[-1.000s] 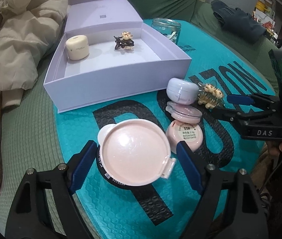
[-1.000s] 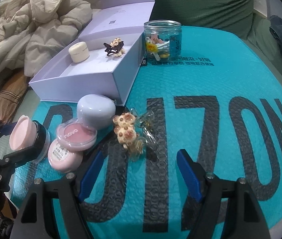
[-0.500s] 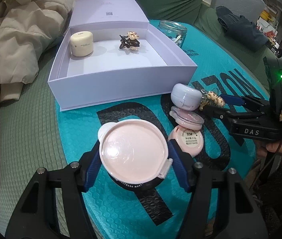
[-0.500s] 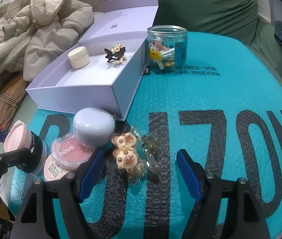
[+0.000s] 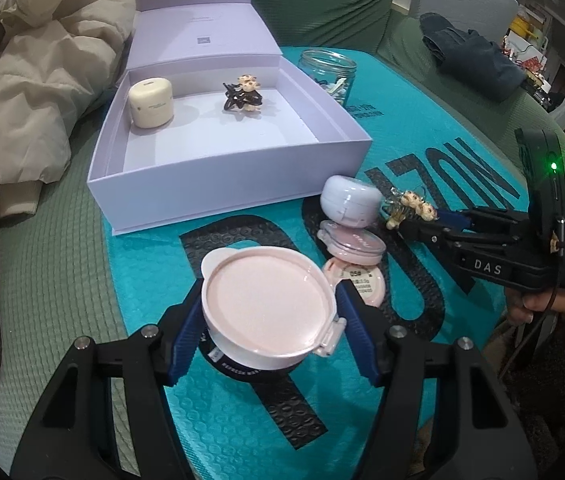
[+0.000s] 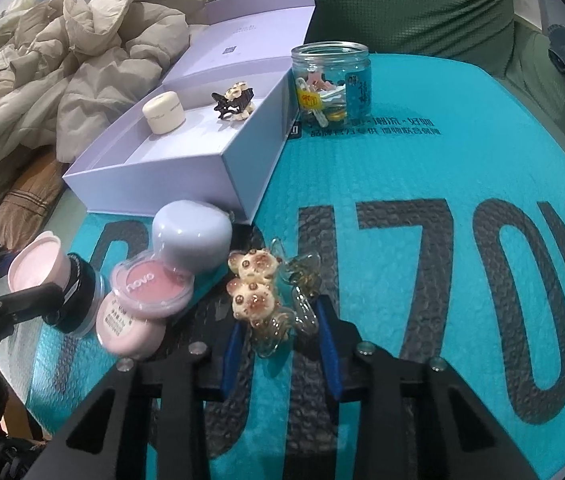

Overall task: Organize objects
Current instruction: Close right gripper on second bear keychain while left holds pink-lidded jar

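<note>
My left gripper (image 5: 270, 334) is clamped on the pink-lidded jar (image 5: 268, 304), both blue pads pressed to its sides low on the dark body, the jar resting on the teal mat (image 5: 218, 420). My right gripper (image 6: 282, 344) has its fingers narrowed around the clear hair clip (image 6: 266, 300) with its little bear charms; they look to be squeezing it, though I cannot see firm contact on the glassy prongs. Just beyond lie the pink blush compacts (image 6: 150, 284), stacked, touching the lavender case (image 6: 190, 232). Farther off, the open lavender box (image 5: 226, 184) already holds a cream jar (image 5: 150, 102) and a dark hair clip (image 5: 242, 94); behind it stands the glass jar (image 6: 330, 80) of small clips. To do this well I should lift the jar straight up, keeping it level so the hinged lid stays shut, clear the box's near wall, then set it beside the cream jar. The clip wants a gentle, centred squeeze, as it could twist out.
</note>
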Demonstrator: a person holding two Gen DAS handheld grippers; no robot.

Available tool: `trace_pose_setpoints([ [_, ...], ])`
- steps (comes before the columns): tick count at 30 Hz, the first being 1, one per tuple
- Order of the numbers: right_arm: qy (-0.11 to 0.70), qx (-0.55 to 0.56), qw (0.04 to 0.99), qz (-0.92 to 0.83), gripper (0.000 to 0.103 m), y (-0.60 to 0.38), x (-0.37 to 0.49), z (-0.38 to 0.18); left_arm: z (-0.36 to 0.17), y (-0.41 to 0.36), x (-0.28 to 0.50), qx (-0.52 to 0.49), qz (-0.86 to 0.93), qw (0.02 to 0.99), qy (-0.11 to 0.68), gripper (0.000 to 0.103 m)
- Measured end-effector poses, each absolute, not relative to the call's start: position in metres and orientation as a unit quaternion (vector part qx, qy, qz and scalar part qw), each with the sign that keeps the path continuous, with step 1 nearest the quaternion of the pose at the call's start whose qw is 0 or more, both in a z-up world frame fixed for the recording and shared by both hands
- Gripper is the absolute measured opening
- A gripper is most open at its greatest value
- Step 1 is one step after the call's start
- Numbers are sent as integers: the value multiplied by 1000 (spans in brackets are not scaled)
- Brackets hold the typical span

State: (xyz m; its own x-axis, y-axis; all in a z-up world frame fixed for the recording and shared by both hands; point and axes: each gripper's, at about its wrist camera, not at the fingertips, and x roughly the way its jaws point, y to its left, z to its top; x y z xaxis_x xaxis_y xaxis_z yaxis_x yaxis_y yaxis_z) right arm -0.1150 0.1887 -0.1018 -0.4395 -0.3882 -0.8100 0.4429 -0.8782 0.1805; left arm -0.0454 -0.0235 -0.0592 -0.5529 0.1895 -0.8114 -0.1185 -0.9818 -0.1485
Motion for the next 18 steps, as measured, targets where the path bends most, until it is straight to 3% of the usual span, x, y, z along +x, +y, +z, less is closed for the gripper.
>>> trace_pose_setpoints([
  [11, 49, 475, 243, -845, 33, 191, -88, -97, -57, -15, -45, -465, 880, 94, -32, 62],
  [12, 51, 472, 242, -846, 35, 191, -88, -96, -57, -15, -45, -464, 880, 95, -33, 62],
  [14, 50, 466, 230, -853, 55, 192, -92, -93, -55, -15, -44, -463, 880, 96, -33, 62],
  [18, 44, 448, 231, -863, 59, 194, -101, -89, -56, -13, -46, -465, 880, 97, -31, 62],
])
